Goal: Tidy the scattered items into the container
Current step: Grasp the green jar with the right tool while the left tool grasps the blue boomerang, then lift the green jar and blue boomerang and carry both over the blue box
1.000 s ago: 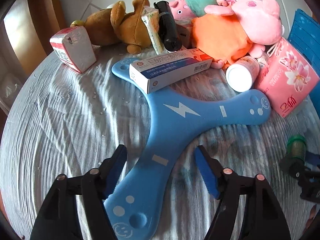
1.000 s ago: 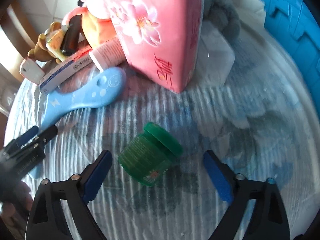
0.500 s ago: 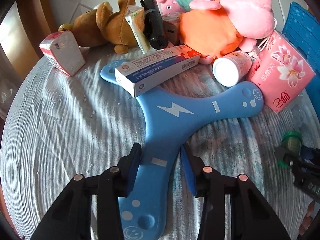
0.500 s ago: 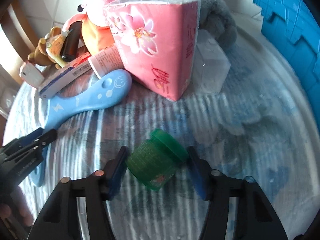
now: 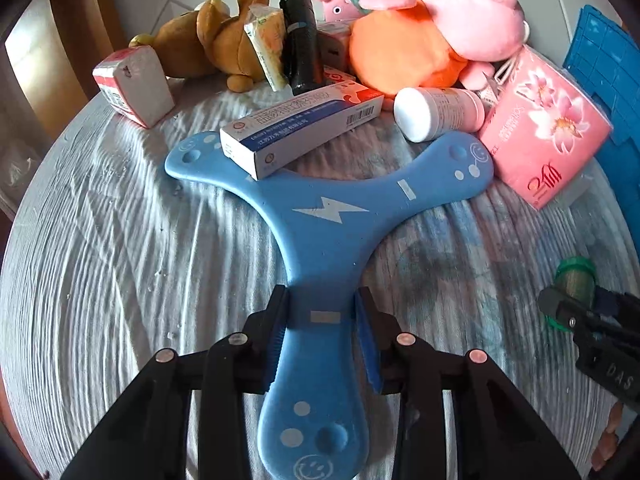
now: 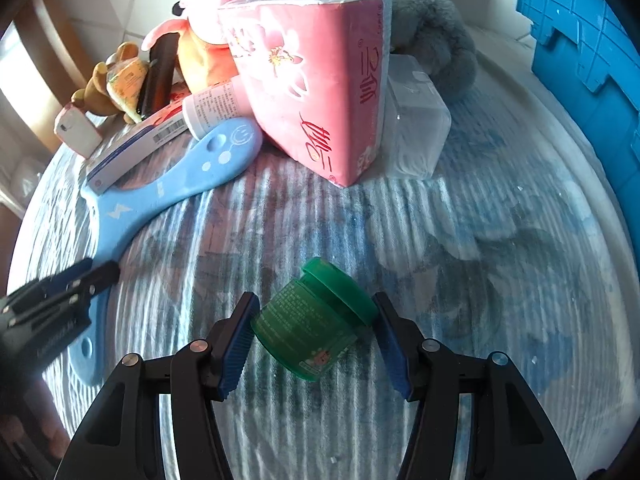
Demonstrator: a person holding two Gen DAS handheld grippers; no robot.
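Note:
My left gripper (image 5: 322,320) is shut on the near arm of a blue three-armed boomerang (image 5: 326,232) that lies flat on the cloth; it also shows in the right wrist view (image 6: 168,184). A white and blue box (image 5: 300,128) rests on its far left arm. My right gripper (image 6: 314,324) is shut on a small green jar (image 6: 312,324) lying tilted on the cloth; the jar also shows in the left wrist view (image 5: 574,280). The blue container (image 6: 592,52) stands at the right edge.
A pink tissue pack (image 5: 544,136), a white bottle (image 5: 436,112), pink and orange plush toys (image 5: 432,32), a brown bear (image 5: 216,44), a black tube (image 5: 300,44) and a small carton (image 5: 134,84) crowd the far side. A clear box (image 6: 416,132) and grey plush (image 6: 436,40) sit near the container.
Both grippers went from wide open to closed: the left onto the boomerang's near arm, the right onto the green jar. Both moved forward slightly.

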